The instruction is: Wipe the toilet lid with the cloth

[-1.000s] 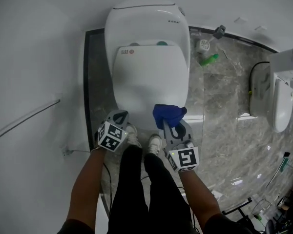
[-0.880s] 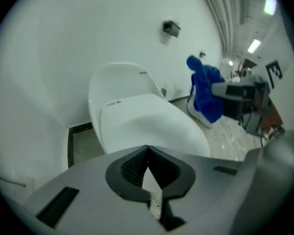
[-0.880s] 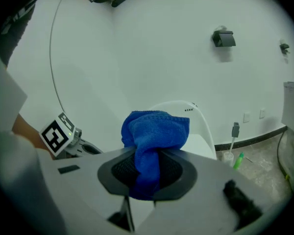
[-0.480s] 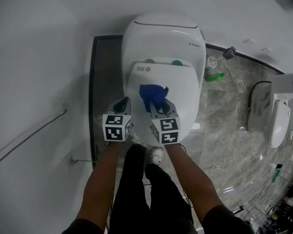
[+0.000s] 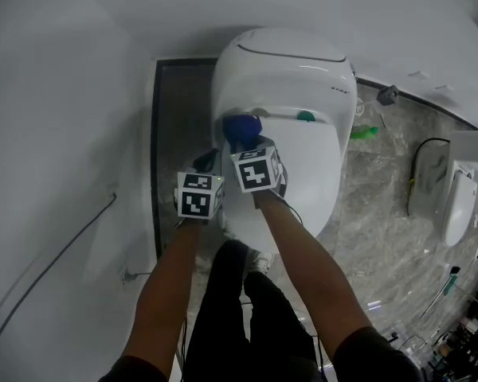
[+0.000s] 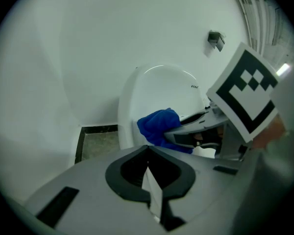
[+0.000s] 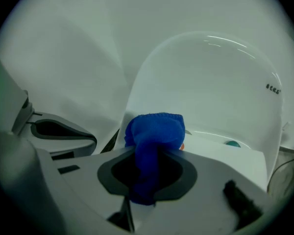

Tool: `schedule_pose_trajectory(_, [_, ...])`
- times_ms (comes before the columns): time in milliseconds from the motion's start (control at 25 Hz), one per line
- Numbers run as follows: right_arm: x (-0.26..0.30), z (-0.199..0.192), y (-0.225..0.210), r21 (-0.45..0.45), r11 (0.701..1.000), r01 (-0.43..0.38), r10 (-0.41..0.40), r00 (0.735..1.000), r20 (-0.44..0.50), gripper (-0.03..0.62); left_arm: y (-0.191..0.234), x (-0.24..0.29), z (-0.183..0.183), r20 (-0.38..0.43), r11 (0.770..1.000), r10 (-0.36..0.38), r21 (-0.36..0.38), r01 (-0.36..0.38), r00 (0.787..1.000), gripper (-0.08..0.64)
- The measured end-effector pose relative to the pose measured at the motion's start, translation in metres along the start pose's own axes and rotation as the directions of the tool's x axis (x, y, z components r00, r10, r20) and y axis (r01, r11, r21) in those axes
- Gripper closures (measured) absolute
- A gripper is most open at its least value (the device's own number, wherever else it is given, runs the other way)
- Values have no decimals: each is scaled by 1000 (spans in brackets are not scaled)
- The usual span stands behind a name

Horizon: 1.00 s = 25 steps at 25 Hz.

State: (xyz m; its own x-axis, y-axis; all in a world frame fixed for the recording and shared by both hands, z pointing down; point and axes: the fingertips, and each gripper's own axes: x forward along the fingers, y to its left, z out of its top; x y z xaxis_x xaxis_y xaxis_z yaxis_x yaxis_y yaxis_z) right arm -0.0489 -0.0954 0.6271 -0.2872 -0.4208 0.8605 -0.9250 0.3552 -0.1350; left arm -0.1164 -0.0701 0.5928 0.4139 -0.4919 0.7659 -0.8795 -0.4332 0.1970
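**A:** What do the right gripper's [image 7: 148,177] jaws hold?

**B:** They are clamped on the blue cloth [image 7: 154,133]. A fold runs down between them and a rounded wad bulges out past the tips.

**A:** And the left gripper [image 6: 149,182]?

**B:** Its jaws are pressed together with nothing between them.

**A:** Where is the cloth against the toilet?

**B:** In the head view the cloth [image 5: 241,126] is at the rear left corner of the toilet lid [image 5: 312,169]. That is right where the lid meets the raised back unit [image 5: 287,66]. No view shows whether it presses on the surface.

**A:** How close are the two grippers?

**B:** Close together. The right gripper [image 5: 242,140] reaches over the lid's left part. The left gripper [image 5: 209,162] hangs just beside it at the lid's left edge. The left gripper view shows the cloth [image 6: 157,125] and the right gripper [image 6: 193,135] right ahead of the left jaws.

**A:** What room is there around them?

**B:** To the left there is only a narrow dark floor strip [image 5: 175,126] between the toilet and the white wall [image 5: 64,118]. To the right most of the lid lies bare as far as its rounded front and right edges. Beyond that the marble floor [image 5: 382,213] opens out, with a second toilet [image 5: 456,205] well apart.
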Motion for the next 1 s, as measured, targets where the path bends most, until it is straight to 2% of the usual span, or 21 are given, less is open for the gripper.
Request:
schedule_pose_trajectory(240, [5,4,-12,67,998,-17,12,998,69,526,-4,9,0,-21,1000,-22,-4,22,1000,549])
schedule_pose_trajectory(400, [-7,0,-37,125,992,-1,-7,998,66,526,-18,17,5,-32,999,-33,25,34,999,549])
schedule_pose_trajectory(560, [-21,-12,-81,164,985,46,-57,996,64,528,-41,26,12,-39,998,-53,37,55,998,549])
schedule_pose_trajectory(720, [-39,-31,-133,224,970,91,-104,993,49,528,-71,36,23,-30,993,-115,32,116,993,549])
schedule_pose_trajectory(840, [-56,-49,-177,225,966,130,-140,990,31,528,-96,42,25,-24,988,-151,26,152,988,549])
schedule_pose_trajectory(1000, [-71,-76,-224,258,949,183,-193,981,12,528,-115,44,24,-38,986,-159,51,161,987,549])
